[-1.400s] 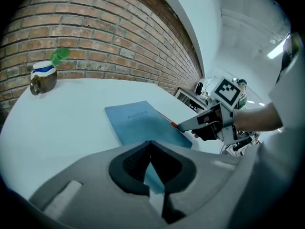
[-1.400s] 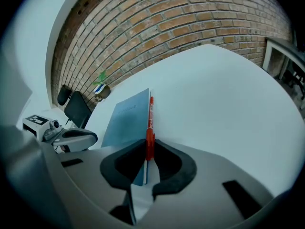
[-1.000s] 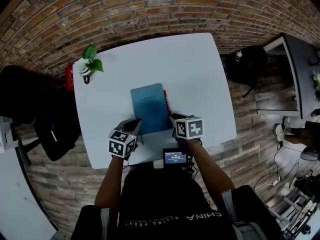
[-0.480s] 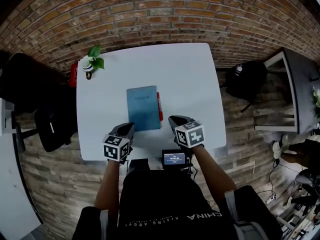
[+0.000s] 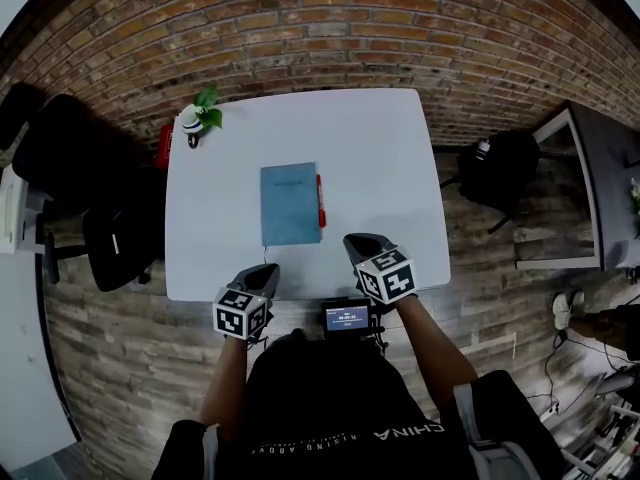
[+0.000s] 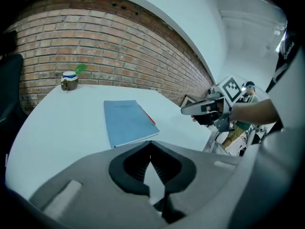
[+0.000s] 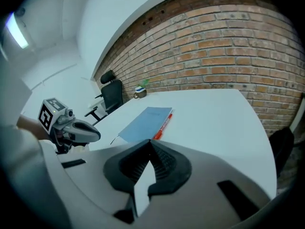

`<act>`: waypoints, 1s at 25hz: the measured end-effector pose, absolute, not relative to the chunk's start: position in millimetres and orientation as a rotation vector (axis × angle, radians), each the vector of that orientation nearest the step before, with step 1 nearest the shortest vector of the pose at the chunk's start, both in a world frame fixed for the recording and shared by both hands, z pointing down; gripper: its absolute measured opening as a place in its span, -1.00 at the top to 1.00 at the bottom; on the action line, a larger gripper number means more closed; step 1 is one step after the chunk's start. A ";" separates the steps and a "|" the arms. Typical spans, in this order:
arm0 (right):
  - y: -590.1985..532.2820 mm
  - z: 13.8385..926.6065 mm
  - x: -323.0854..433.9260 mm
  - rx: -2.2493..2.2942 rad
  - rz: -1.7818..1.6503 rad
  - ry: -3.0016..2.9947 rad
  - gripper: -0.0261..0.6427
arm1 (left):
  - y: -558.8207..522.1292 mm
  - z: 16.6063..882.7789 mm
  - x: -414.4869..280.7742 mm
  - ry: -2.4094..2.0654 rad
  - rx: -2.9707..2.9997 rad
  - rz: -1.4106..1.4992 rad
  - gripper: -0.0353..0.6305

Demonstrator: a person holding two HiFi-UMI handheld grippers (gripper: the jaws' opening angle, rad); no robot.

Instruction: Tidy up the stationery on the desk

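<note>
Your left gripper [image 6: 150, 147] sits closed and empty, your right gripper [image 7: 148, 144] has just closed on nothing; the blue notebook [image 5: 290, 203] looks light and floppy, so pinch its near edge

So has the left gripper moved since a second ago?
Yes. The left gripper has drawn back from the blue notebook's near left corner to the desk's near edge, its claw shut and empty.

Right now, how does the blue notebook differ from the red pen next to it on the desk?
The notebook is blue, the pen red. The notebook is a broad flat rectangle, the pen a thin stick, shorter than the notebook's long edge. Both lie flat on the white desk, side by side and parallel.
</note>
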State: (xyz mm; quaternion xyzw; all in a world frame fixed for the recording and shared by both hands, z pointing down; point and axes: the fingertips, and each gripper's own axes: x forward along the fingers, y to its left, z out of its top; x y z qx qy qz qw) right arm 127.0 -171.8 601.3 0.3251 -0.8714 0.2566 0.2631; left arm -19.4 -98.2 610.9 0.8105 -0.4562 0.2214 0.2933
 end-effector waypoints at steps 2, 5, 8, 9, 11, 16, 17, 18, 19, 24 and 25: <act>-159.5 597.0 127.3 0.893 0.671 -2.368 0.89 | -91.4 604.7 -19.0 -1.211 2.194 0.584 0.86; -137.2 590.1 126.6 0.921 0.631 -2.376 0.89 | -75.0 596.2 -17.7 -1.201 2.253 0.577 0.86; -109.2 582.0 119.8 0.950 0.591 -2.389 0.89 | -47.6 589.5 -19.3 -1.201 2.300 0.569 0.86; -99.1 578.7 114.8 0.954 0.568 -2.396 0.89 | -37.6 586.9 -21.5 -1.211 2.316 0.568 0.86; -77.4 572.2 103.6 0.955 0.507 -2.405 0.89 | -15.6 583.7 -26.8 -1.246 2.341 0.587 0.86; -20.6 561.2 76.8 0.957 0.410 -2.416 0.90 | 39.8 575.8 -39.5 -1.296 2.382 0.561 0.86; -10.5 559.9 72.6 0.958 0.401 -2.417 0.90 | 49.5 575.4 -43.2 -1.302 2.385 0.554 0.86; -1.4 558.8 69.2 0.962 0.393 -2.418 0.90 | 58.4 575.4 -46.8 -1.308 2.387 0.548 0.86; 7.0 557.7 66.7 0.968 0.385 -2.419 0.90 | 66.6 575.7 -49.9 -1.312 2.387 0.540 0.86; 42.2 552.9 61.7 1.009 0.367 -2.422 0.90 | 95.5 576.5 -55.5 -1.314 2.398 0.509 0.86; 47.3 551.7 61.3 1.020 0.368 -2.422 0.90 | 98.8 575.7 -55.2 -1.308 2.407 0.512 0.86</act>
